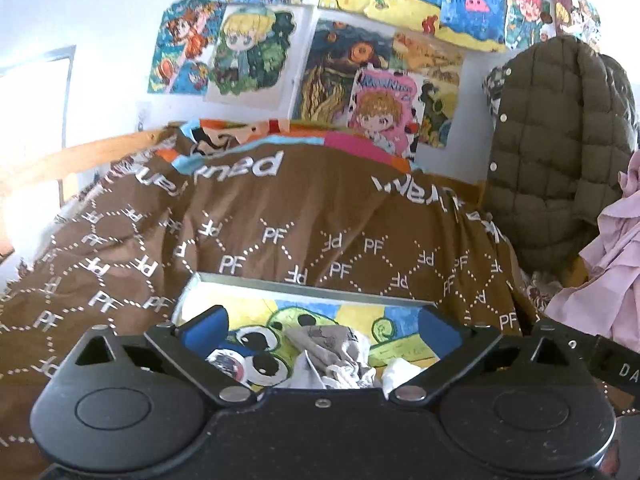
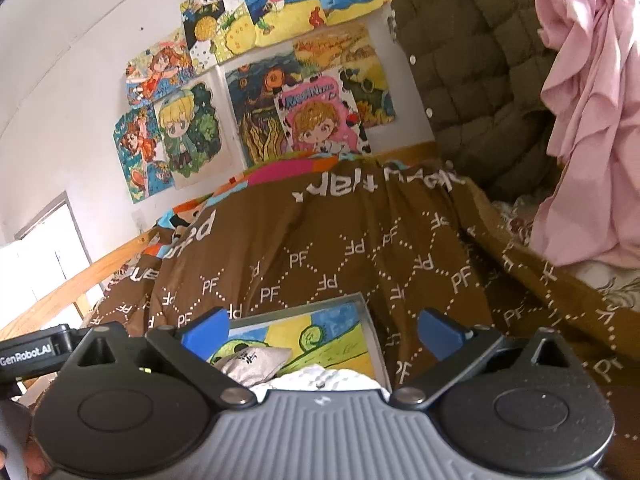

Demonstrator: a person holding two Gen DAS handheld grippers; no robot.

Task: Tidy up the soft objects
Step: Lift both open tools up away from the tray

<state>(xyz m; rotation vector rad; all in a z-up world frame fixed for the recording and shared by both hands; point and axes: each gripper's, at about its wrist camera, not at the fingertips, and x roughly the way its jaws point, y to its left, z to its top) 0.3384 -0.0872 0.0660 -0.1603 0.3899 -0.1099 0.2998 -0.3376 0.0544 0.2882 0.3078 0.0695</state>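
Nearest the lens, the left claw [image 1: 320,326] stood spread wide, its blue pads [image 1: 206,322] far apart and gripping nothing. The right claw [image 2: 320,330] was likewise spread to its widest, blue pads [image 2: 438,334] apart and nothing between them.

Just beyond the fingers, a framed cartoon painting [image 1: 256,312] of a green frog-like figure on yellow and blue lay flat on the bed, metal-edged along its far side. On the painting, low between the left claw's fingers, lay a crumpled grey cloth [image 1: 324,344] with a white cloth [image 1: 400,374] just beside it; neither was touched by the pads. In the right wrist view the same grey cloth [image 2: 256,364] lay on the painting [image 2: 332,336] with the white cloth [image 2: 320,378] nearer the camera, partly hidden by the claw's body.

Beyond the painting spread a brown blanket [image 1: 320,216] printed with white "PF" letters in a dotted diamond pattern, over a bright orange, pink and blue cover [image 1: 248,132]. A wooden bed rail [image 1: 72,156] ran along the left.

Farther right hung a quilted olive jacket [image 1: 560,152] and pink fabric [image 2: 592,120]. Colourful cartoon drawings [image 2: 260,92] covered the white wall behind.
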